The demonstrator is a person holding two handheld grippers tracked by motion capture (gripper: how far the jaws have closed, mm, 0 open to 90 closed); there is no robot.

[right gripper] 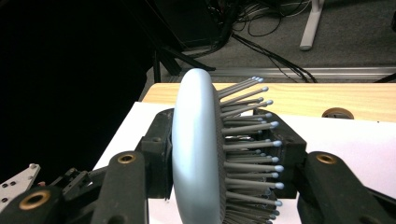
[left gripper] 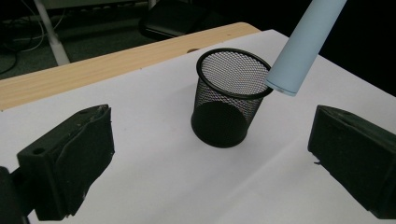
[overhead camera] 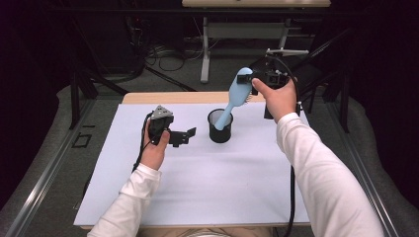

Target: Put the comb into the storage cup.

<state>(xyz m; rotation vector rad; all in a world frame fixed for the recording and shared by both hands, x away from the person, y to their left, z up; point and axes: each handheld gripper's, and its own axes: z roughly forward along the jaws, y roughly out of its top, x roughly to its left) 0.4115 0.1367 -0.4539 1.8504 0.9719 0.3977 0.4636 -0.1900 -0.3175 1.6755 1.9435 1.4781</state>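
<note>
The right gripper [overhead camera: 247, 79] is closed on the head of the light blue hairbrush [overhead camera: 232, 98] — in the right gripper view one jaw presses the smooth back of the hairbrush [right gripper: 196, 149] and the other jaw presses the bristles [right gripper: 247, 154]. From these jaws the brush slopes down toward about 7 o'clock in the high view, and the end of its handle is at the mouth of the black mesh cup [overhead camera: 220, 127]. In the left gripper view the handle tip [left gripper: 285, 84] is just over the cup's rim [left gripper: 233, 53], at its 3 o'clock side.

The left gripper [overhead camera: 185, 136] stands wide open and holds nothing — its jaws point at the cup [left gripper: 224, 100], which stands upright on the white sheet [overhead camera: 197, 182] at about 3 o'clock from it, near but apart.
</note>
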